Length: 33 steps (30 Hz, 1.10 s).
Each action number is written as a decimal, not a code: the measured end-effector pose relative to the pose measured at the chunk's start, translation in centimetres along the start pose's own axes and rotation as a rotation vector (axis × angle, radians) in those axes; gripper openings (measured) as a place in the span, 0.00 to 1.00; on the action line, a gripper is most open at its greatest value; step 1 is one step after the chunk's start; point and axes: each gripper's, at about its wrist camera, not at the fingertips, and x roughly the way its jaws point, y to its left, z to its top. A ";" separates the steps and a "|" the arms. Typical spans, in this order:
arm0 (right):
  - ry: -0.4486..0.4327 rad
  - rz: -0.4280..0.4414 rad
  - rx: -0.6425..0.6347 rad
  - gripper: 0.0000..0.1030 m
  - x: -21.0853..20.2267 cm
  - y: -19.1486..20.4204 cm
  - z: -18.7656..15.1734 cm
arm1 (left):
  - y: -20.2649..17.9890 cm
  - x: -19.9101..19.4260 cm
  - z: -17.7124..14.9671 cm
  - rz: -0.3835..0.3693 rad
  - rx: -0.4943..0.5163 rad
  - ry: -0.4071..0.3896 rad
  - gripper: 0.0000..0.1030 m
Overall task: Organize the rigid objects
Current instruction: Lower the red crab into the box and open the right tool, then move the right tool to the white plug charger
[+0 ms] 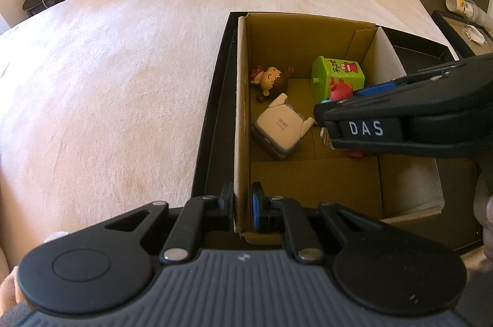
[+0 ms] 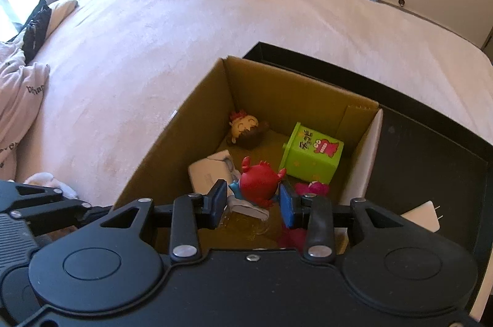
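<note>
The left gripper (image 1: 242,208) pinches the near left wall of a cardboard box (image 1: 242,111), one finger inside and one outside. The box sits in a black tray (image 1: 215,111) on a bed with a pale pink blanket (image 1: 107,80). Inside the box, a doll with brown hair (image 1: 271,80) lies by the left wall. A white cube toy (image 1: 280,130) lies near it. A green box toy (image 1: 336,74) stands by the far right corner. The right gripper (image 1: 323,114) reaches in from the right, holding a red toy (image 1: 339,88).

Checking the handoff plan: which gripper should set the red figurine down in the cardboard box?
Right. The right gripper already holds the red round figurine over the brown cardboard box; the left gripper is clamped on the box wall.
</note>
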 end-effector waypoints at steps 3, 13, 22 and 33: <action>-0.008 0.000 0.028 0.41 0.1 -0.3 0.0 | 0.0 0.0 0.0 -0.003 0.000 0.001 0.10; -0.072 -0.004 0.068 0.41 -2.9 -2.1 0.0 | -0.2 0.1 -0.1 0.005 0.005 0.000 0.10; -0.121 -0.033 0.087 0.51 -6.7 -5.2 -1.2 | -0.3 0.1 -0.1 0.019 0.010 -0.002 0.10; -0.104 -0.079 0.161 0.56 -7.6 -9.6 -3.6 | -0.5 0.0 -0.2 0.038 0.020 -0.003 0.11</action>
